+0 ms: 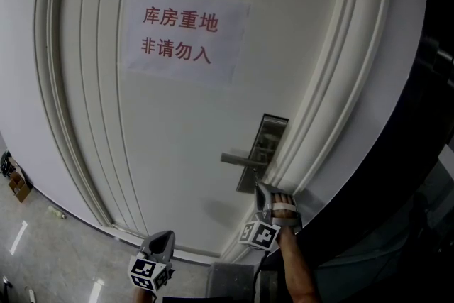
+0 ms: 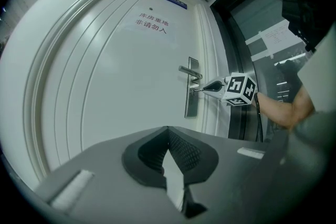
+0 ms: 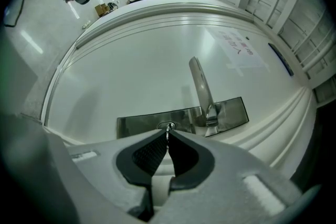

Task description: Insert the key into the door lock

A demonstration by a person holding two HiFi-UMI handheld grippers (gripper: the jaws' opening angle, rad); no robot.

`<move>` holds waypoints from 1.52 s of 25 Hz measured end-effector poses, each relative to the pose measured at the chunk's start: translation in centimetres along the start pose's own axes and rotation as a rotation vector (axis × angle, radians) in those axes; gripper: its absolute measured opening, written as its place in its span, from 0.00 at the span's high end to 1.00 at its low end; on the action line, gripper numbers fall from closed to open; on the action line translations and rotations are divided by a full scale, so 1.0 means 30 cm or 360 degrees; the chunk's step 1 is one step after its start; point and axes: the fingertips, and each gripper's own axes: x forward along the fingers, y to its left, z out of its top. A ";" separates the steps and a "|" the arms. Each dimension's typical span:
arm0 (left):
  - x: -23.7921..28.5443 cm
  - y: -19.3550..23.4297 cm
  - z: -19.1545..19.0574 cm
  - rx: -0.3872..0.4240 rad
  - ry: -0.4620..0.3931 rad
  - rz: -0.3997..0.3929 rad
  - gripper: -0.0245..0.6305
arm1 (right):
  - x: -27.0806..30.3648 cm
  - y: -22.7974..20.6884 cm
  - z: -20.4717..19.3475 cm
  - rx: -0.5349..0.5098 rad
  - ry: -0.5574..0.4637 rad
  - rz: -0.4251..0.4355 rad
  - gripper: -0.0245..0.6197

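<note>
A white door (image 1: 177, 124) carries a steel lock plate (image 1: 269, 142) with a lever handle (image 1: 241, 160). My right gripper (image 3: 168, 132) points level at the plate, shut on a thin metal key (image 3: 167, 134). The key's tip sits at the keyhole (image 3: 167, 125), left of the handle (image 3: 199, 86) in the right gripper view. In the left gripper view the right gripper (image 2: 202, 88) touches the plate (image 2: 191, 105) below the handle. My left gripper (image 1: 162, 241) hangs low and left, away from the door, its tips (image 2: 168, 128) meeting on nothing.
A paper notice with red print (image 1: 183, 35) is taped high on the door. Ribbed door-frame mouldings (image 1: 319, 117) run close to the right of the lock. A box (image 1: 15, 181) stands on the grey floor at far left. Dark glass panels (image 2: 273, 44) lie right of the frame.
</note>
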 end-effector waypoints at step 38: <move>-0.009 0.028 0.012 0.0010 0.0002 0.0048 0.96 | 0.099 -0.013 0.033 -0.0009 -0.0039 -0.0019 0.94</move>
